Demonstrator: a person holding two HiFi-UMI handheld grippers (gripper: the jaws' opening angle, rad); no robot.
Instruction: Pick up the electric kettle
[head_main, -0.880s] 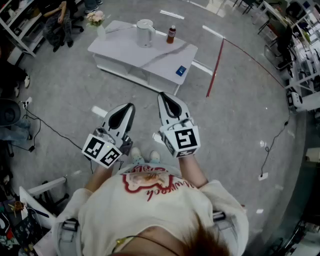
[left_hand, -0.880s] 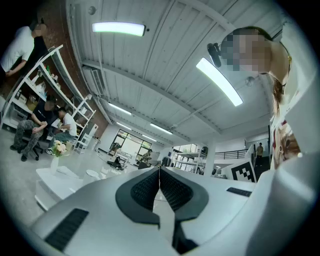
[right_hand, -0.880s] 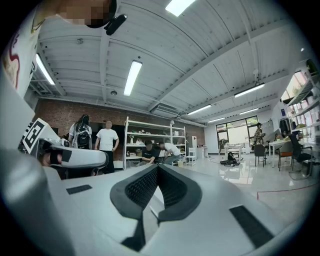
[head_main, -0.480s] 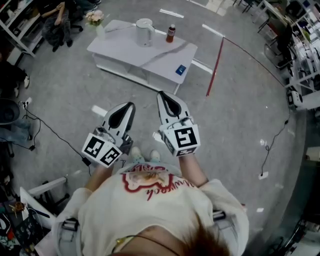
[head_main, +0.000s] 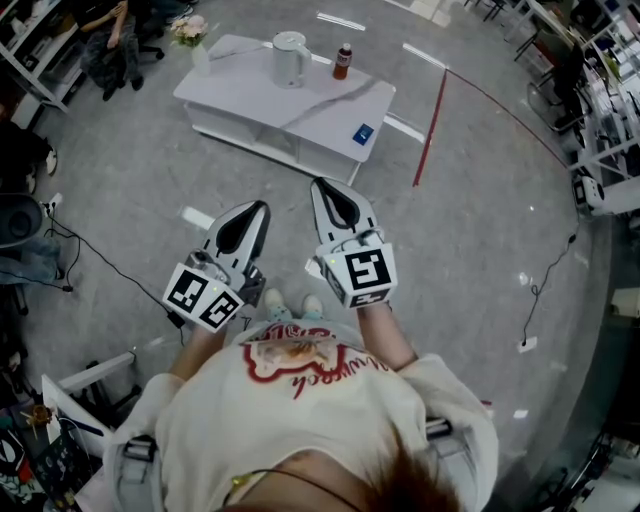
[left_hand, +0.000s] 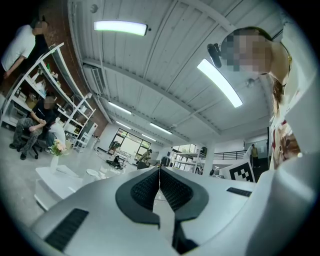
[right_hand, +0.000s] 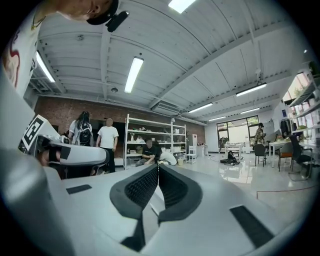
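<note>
White plastic electric kettle (head_main: 290, 58): upright on low white marble-top desk (head_main: 300, 115), upper centre-left of frame, near small brown bottle (head_main: 343, 61). Left hand-held gripper (head_main: 262, 208) and right hand-held gripper (head_main: 317, 184): both clenched, empty, mid-frame, well apart from desk.

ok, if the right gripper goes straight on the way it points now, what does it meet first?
Nothing near. In the head view the right gripper lines up with the white low table and white electric kettle, but held level it probably passes above them; height is hard to judge.
</note>
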